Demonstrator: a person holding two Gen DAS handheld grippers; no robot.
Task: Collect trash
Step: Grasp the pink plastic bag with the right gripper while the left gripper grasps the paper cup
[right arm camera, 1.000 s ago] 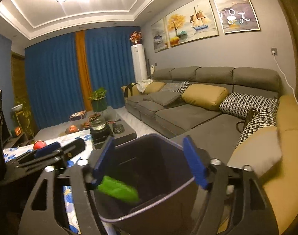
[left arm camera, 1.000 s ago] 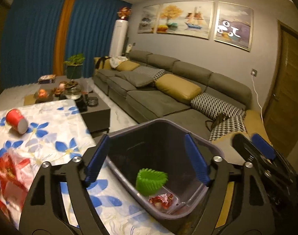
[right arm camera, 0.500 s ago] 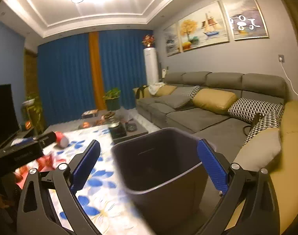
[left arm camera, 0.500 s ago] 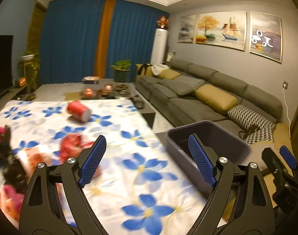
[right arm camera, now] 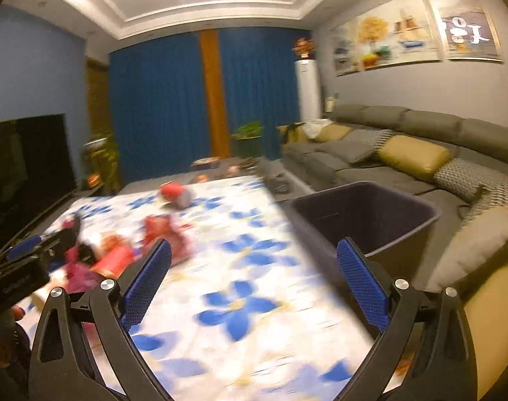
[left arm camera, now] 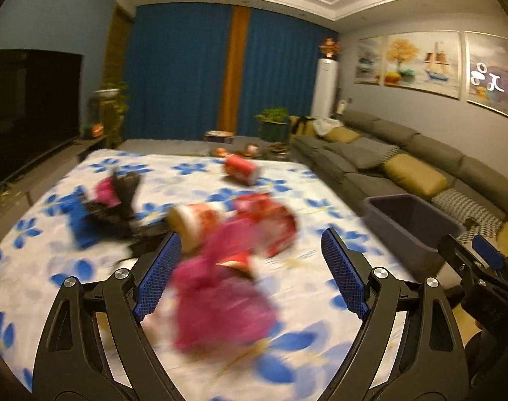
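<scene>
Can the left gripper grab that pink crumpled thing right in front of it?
Probably yes. The left gripper is open and empty, and the pink crumpled wrapper lies on the flowered tablecloth right ahead, between its fingers in the blurred view. Nothing appears to block it, though other trash crowds close behind.

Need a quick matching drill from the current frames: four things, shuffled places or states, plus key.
Things:
1. bin
2. red cup
3. pink wrapper
4. left gripper

Places or states:
A. lying on its side, far part of the floral cloth
B. open, nothing held
C. past the table's right edge, in front of the sofa
D. on the cloth, nearest the left gripper, blurred

Pairs: 1-C, 2-A, 3-D, 4-B
</scene>
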